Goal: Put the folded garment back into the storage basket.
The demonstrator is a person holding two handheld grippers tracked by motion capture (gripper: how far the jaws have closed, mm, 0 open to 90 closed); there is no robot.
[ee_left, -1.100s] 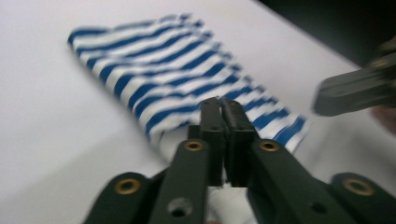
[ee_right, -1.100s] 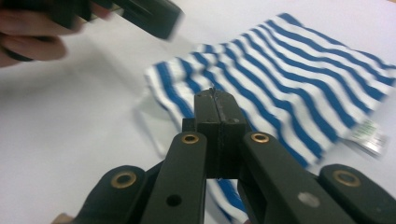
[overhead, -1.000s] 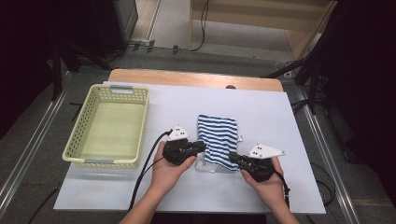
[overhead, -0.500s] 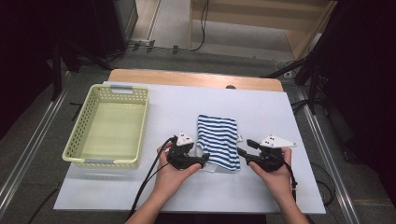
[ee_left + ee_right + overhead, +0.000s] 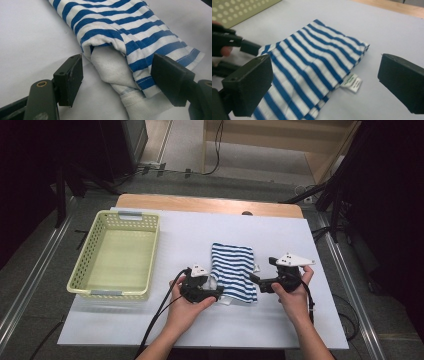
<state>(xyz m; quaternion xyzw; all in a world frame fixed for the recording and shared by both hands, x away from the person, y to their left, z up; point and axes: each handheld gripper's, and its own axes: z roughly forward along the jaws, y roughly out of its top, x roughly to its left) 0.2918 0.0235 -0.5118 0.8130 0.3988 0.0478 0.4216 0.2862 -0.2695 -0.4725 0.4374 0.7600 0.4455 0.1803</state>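
A folded blue-and-white striped cloth [image 5: 232, 270] lies on the white board, and a white inner layer pokes out at its near left corner [image 5: 112, 70]. My left gripper [image 5: 217, 292] rests at that corner. Its jaws have just been opening and eased in slightly; in the left gripper view [image 5: 117, 67] the corner lies between them with neither pad pressing it. My right gripper [image 5: 255, 280] hovers just right of the cloth's near right edge. Its jaws have just been opening and stand wide [image 5: 325, 67], with the striped cloth [image 5: 317, 57] and its label [image 5: 352, 83] ahead, untouched.
A pale green perforated basket [image 5: 150, 255] stands empty at the left of the white board [image 5: 190, 230]. A wooden table edge [image 5: 210, 205] runs along the back. A black cable [image 5: 155, 320] trails from the left gripper toward the front edge.
Both grippers were shut at the cloth's near edge and now stand open. The right gripper has drawn away to the right. The left one has sunk to the board.
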